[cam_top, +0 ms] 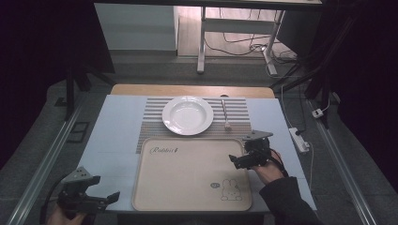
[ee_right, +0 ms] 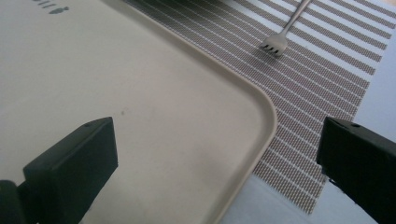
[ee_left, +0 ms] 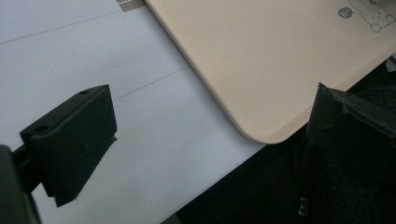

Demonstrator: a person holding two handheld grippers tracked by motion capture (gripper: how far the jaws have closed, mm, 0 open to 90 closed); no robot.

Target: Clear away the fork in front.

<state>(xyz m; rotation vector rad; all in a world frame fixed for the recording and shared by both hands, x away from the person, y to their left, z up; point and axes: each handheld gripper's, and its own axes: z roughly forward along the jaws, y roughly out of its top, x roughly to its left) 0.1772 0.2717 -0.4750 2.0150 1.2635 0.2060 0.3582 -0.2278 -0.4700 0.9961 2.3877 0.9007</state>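
Right gripper view: tray (ee_right: 154, 116) corner between open jaws.

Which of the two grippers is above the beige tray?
The right gripper: its open jaws hang over the tray near its far right corner. The left gripper stays beside the tray's near left corner, above the white table cover.

Lab-like room, dark curtains, metal desk legs (cam_top: 202, 42), loose floor cables (cam_top: 244, 47), power strip (cam_top: 299, 139)
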